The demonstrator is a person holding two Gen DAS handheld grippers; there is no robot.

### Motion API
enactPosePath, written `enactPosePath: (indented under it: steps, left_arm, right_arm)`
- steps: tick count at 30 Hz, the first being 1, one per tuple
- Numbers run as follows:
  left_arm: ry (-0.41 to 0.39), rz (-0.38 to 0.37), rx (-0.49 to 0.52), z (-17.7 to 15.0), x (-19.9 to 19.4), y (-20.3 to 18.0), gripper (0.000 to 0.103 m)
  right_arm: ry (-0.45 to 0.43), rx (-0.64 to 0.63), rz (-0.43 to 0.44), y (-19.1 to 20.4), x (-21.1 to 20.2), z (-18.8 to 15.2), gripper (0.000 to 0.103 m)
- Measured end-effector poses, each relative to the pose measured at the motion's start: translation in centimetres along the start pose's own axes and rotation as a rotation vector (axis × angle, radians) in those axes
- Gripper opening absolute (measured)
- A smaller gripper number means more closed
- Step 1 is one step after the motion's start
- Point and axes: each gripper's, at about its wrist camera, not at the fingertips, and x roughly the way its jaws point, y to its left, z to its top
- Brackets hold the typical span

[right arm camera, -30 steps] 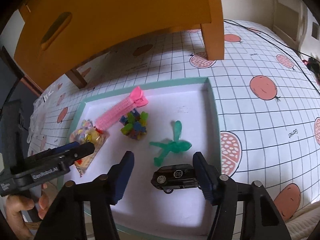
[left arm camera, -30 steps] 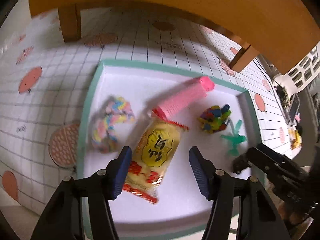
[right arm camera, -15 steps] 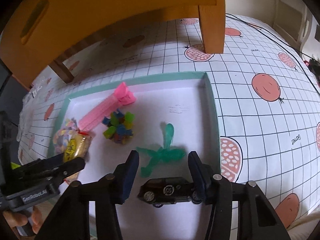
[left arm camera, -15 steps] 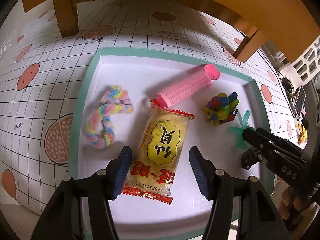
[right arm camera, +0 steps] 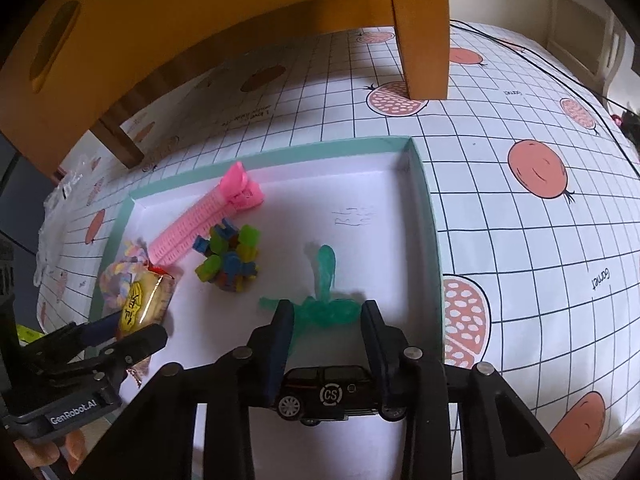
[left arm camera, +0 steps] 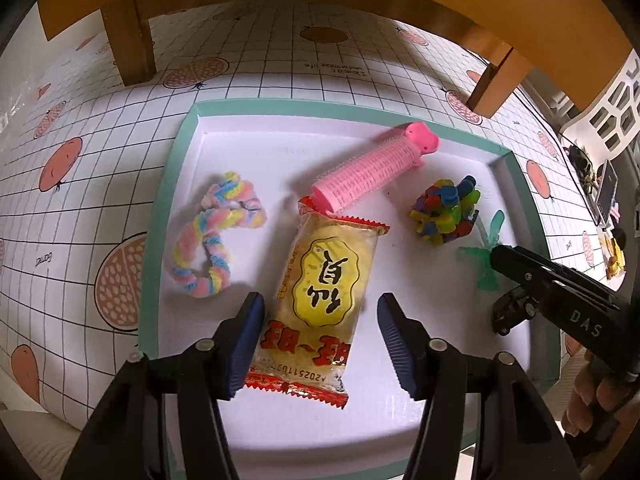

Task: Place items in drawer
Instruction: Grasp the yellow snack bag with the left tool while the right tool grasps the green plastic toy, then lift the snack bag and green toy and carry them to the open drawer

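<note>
On the checked cloth with fruit pictures [right arm camera: 520, 240] sits a shallow white tray with a green rim [left arm camera: 168, 184]. Near the front of it, the left gripper [left arm camera: 320, 340] hangs over a yellow snack packet [left arm camera: 320, 300]. Its fingers are closing, one on each side of the packet, and do not press it yet. To the right, the right gripper [right arm camera: 326, 344] is closing around a small black toy car [right arm camera: 332, 394]; its pads look to be right at the car's ends. Just past the car lies a green toy [right arm camera: 326, 300]. Farther back are a bright block ball [left arm camera: 446, 210], a pink roller [left arm camera: 372, 168] and, at the left, a fuzzy rainbow ring [left arm camera: 212, 236]. An orange wooden stool [right arm camera: 200, 20] stands over the far side.
</note>
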Motion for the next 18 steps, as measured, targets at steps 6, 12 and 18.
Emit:
enactPosePath:
  steps: [6,12,18]
  left_arm:
    - [-0.004,0.004,-0.021,-0.1,-0.4,0.6,0.047]
    - [-0.011,0.001,-0.04,-0.1,-0.5,0.9,0.043]
    - [-0.017,-0.007,-0.063,-0.4,-1.0,1.5,0.042]
  right_arm:
    - [-0.005,0.01,0.014,-0.1,-0.5,-0.4,0.034]
    - [-0.019,0.037,0.048,-0.2,-1.3,-0.7,0.034]
    - [-0.03,0.053,0.054,-0.4,-1.9,-0.9,0.034]
